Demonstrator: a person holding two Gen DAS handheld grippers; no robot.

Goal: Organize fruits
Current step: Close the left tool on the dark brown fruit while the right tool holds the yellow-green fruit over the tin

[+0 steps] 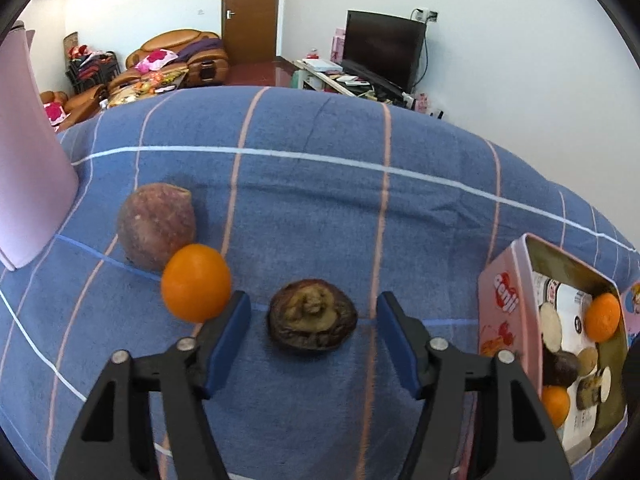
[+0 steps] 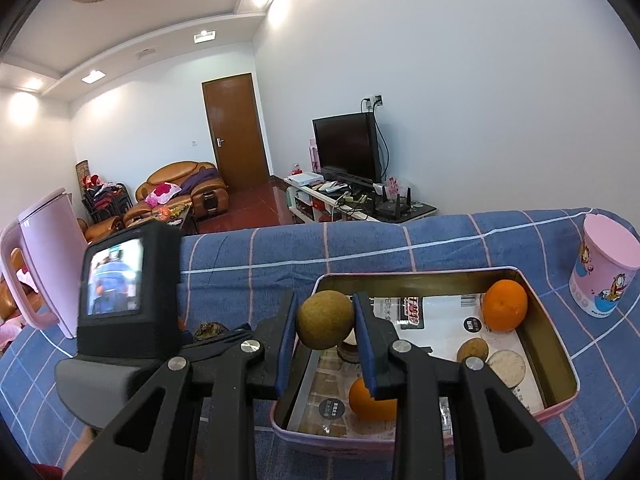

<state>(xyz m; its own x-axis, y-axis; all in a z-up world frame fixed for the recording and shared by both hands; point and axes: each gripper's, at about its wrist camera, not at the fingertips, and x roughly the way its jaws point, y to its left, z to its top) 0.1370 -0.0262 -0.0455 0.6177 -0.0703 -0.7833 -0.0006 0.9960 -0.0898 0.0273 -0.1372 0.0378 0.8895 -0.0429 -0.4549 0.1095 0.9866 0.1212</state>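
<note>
Nearest the left wrist camera, the left claw (image 1: 314, 338) is seen spread, its two blue-padded fingers (image 1: 228, 332) set at nine and three o'clock of a dark brown, wrinkled round fruit with a yellowish dried cap (image 1: 312, 316), which lies between them on the blue checked cloth (image 1: 320, 200) covering the worktop. A gap of cloth is visible on each side, so the pads are judged not yet to press on it; the fruit lies dead ahead at twelve o'clock, well centred, and being squat and roughly round it offers no marked long axis, so a plain closing should be enough. A smooth bright orange citrus fruit (image 1: 196, 282) sits at about ten o'clock, touching or nearly touching the left finger, and could be nudged; behind it, at eleven o'clock, a larger dull reddish-brown fruit (image 1: 156, 226) rests. The open pink rectangular tin box (image 1: 504, 304) lies at three o'clock and already holds two oranges and some smaller fruits. In the right wrist view, the right claw (image 2: 326, 320) is pinching a round olive-green fruit (image 2: 325, 319) above the near left corner of that tin. The left hand is the nearer one to the wrinkled fruit.
</note>
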